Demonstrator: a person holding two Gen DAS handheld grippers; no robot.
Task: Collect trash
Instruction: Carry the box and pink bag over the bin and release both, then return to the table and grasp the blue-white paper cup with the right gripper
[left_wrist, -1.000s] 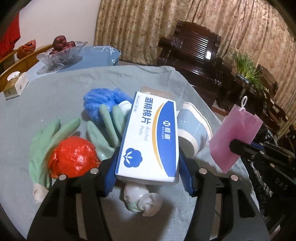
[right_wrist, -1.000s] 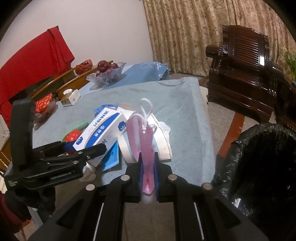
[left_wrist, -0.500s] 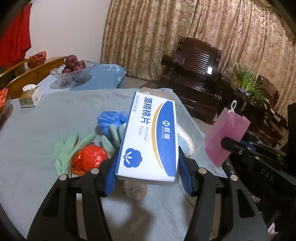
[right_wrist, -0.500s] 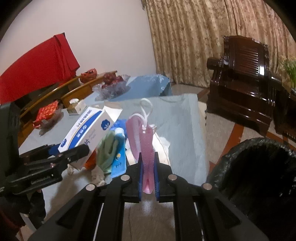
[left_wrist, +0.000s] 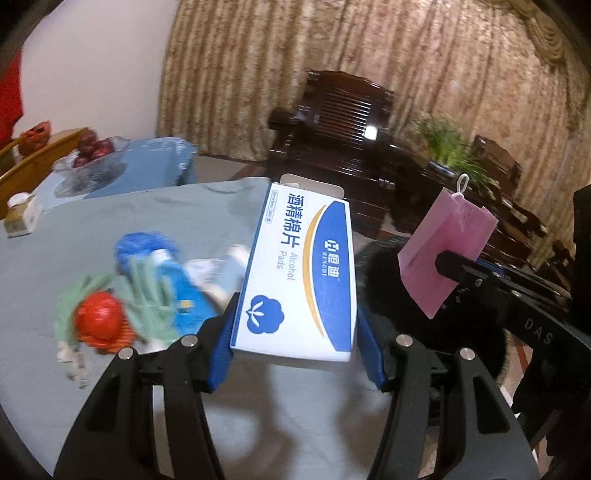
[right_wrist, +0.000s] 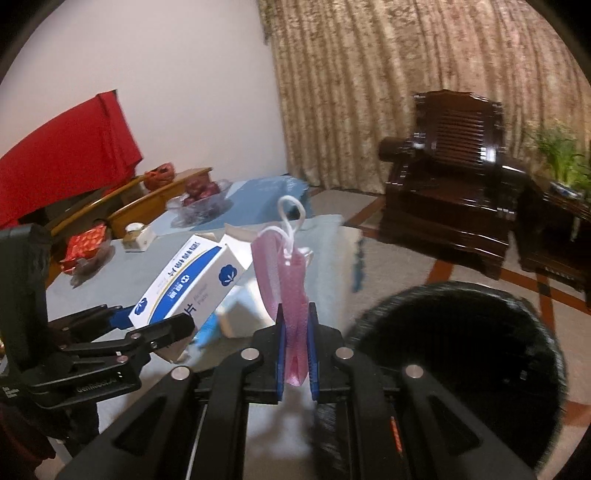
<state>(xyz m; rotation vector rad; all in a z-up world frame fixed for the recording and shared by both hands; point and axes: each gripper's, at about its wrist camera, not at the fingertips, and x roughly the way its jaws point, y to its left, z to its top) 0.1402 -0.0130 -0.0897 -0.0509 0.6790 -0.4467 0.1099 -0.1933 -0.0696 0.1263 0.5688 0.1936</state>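
My left gripper (left_wrist: 295, 332) is shut on a white and blue alcohol pads box (left_wrist: 299, 273), held above the grey table (left_wrist: 110, 218); the box also shows in the right wrist view (right_wrist: 188, 284). My right gripper (right_wrist: 295, 332) is shut on a pink pouch (right_wrist: 284, 273) with a white loop, also seen in the left wrist view (left_wrist: 443, 251). A black-lined trash bin (right_wrist: 461, 354) sits low on the right, beside the table edge. On the table lie a red foil ball (left_wrist: 98, 317), green gloves (left_wrist: 147, 295) and blue wrappers (left_wrist: 144, 247).
A dark wooden armchair (right_wrist: 454, 177) stands beyond the bin. A glass fruit bowl (right_wrist: 199, 203), a small tissue box (right_wrist: 138, 236) and a red packet (right_wrist: 86, 243) sit at the table's far side. A potted plant (left_wrist: 450, 155) is at the right.
Both grippers have lifted and swung right with their loads. The table trash has slid left and lower in view; the black bin now fills more of the right wrist view.
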